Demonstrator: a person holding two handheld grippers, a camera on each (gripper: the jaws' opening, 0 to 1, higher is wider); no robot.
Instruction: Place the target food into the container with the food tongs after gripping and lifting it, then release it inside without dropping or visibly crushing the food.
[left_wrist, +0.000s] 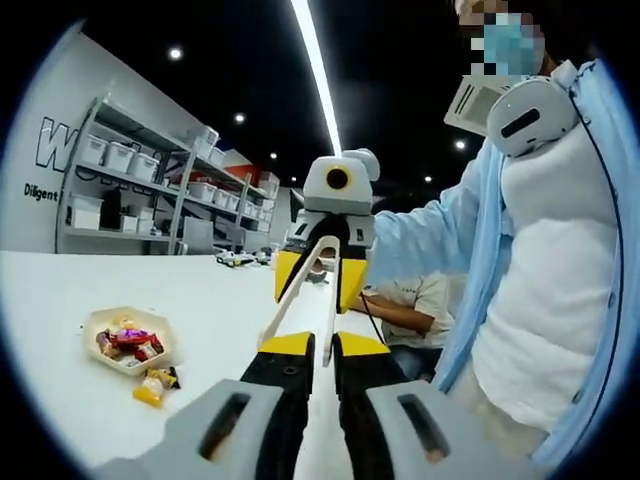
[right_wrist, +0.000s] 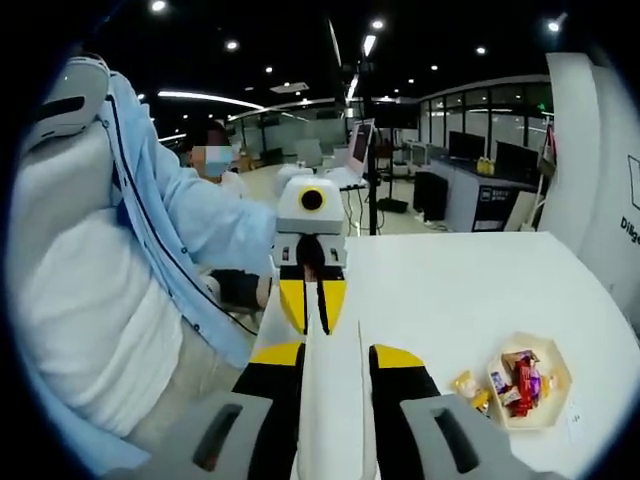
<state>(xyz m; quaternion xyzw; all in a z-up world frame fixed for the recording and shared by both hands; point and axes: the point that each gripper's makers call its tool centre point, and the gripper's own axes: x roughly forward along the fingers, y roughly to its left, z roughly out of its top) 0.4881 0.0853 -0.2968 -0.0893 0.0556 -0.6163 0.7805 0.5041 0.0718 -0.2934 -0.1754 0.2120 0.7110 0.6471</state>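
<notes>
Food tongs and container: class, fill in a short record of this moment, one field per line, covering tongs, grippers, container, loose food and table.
tongs: cream food tongs spanning between the two grippers, empty
left gripper: shut on one end of the tongs
right gripper: shut on the other end
container: hexagonal cream dish holding wrapped snacks
loose food: yellow-wrapped snack on the table beside the dish
table: white
food gripped: none yet
</notes>
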